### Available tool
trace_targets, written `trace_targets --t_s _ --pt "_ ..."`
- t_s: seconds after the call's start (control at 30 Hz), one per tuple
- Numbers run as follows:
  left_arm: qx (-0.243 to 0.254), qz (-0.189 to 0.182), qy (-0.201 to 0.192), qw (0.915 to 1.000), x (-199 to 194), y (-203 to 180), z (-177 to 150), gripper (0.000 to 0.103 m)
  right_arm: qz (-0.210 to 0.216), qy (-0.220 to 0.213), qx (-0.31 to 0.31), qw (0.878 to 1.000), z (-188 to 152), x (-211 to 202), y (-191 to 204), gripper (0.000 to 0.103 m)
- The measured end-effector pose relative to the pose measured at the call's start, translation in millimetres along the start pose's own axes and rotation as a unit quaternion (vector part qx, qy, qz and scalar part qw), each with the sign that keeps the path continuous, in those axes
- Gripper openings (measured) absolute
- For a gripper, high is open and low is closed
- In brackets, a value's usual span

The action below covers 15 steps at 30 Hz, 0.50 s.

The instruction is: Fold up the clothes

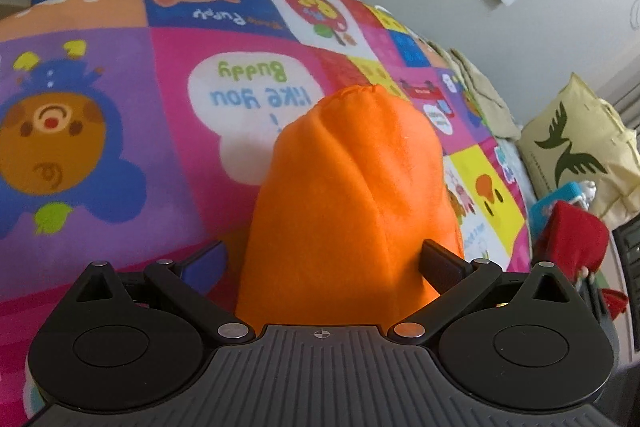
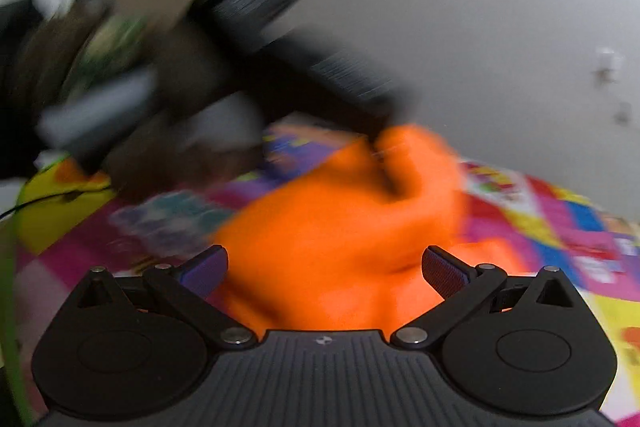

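Left claw (image 1: 324, 263) has its fingers spread wide with a bunch of the orange garment (image 1: 348, 195) sitting in the gap, so the cloth is between them but not pinched as far as I can see. Right claw (image 2: 324, 267) looks the same: fingers apart, orange fabric bulging up between them. That view is badly blurred, though it does show the other claw's dark body up top against the far end of the cloth; whether it's actually gripping there, I can't tell.

The garment lies on a bed covered by a loud cartoon patchwork blanket (image 1: 120, 115), humped up in soft rounded folds.

My read: it's fleecy, light and totally floppy, so it'll sag and drape wherever it isn't held. Not slippery, not fragile. I'd pinch a stitched edge or corner rather than the puffy middle, since a thick bunch could squirm out.
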<state>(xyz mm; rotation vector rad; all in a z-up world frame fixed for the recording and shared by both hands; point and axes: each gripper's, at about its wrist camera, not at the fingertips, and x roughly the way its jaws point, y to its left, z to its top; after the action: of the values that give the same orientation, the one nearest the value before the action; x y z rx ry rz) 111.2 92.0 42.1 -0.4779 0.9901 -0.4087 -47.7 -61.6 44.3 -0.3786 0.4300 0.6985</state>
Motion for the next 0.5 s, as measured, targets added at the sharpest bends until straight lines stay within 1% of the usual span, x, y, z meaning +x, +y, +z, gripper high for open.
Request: trace_targets --t_s 0.07,0.13,0.2,0.27,0.3,0.33,0.4,0.47,0.5 --pt "-0.017 -0.013 0.008 0.9997 -2.3 -4.1 1.8 0.102 -0.002 0.007 -0.014 1.000 0.2 16.8 15.8 0.103" --pt "-0.032 -0.022 0.013 0.9992 -6.0 -9.6 3.2 0.102 -0.014 0.011 0.000 1.000 2.7 26.9 14.1 0.103" --pt "-0.042 -0.021 0.013 0.9988 -10.5 -17.5 4.5 0.102 -0.025 0.005 0.042 0.999 5.1 25.0 -4.3 0.100" --pt "-0.050 -0.023 0.014 0.9984 -11.5 -27.3 8.4 0.102 -0.015 -0.001 0.121 0.993 2.9 14.7 -37.2 0.095" --pt "-0.047 -0.029 0.014 0.9984 -10.6 -34.1 11.0 0.102 -0.001 -0.002 0.172 0.985 -1.1 9.0 -56.8 0.095" --pt "-0.035 -0.035 0.015 0.9987 -7.5 -45.0 13.8 0.102 0.016 -0.004 0.223 0.975 -7.4 3.6 -76.4 0.095" --pt "-0.009 -0.049 0.019 0.9986 1.6 -67.8 18.4 0.102 0.048 -0.006 0.321 0.946 -26.5 -5.4 -116.2 0.095" --pt "0.015 -0.064 0.027 0.9975 13.7 -90.2 21.9 0.102 0.050 -0.004 0.392 0.918 -52.2 -12.6 -149.1 0.095" --pt "0.025 -0.074 0.031 0.9964 20.9 -100.7 24.0 0.103 0.046 -0.006 0.413 0.910 -62.0 -16.1 -159.6 0.095"
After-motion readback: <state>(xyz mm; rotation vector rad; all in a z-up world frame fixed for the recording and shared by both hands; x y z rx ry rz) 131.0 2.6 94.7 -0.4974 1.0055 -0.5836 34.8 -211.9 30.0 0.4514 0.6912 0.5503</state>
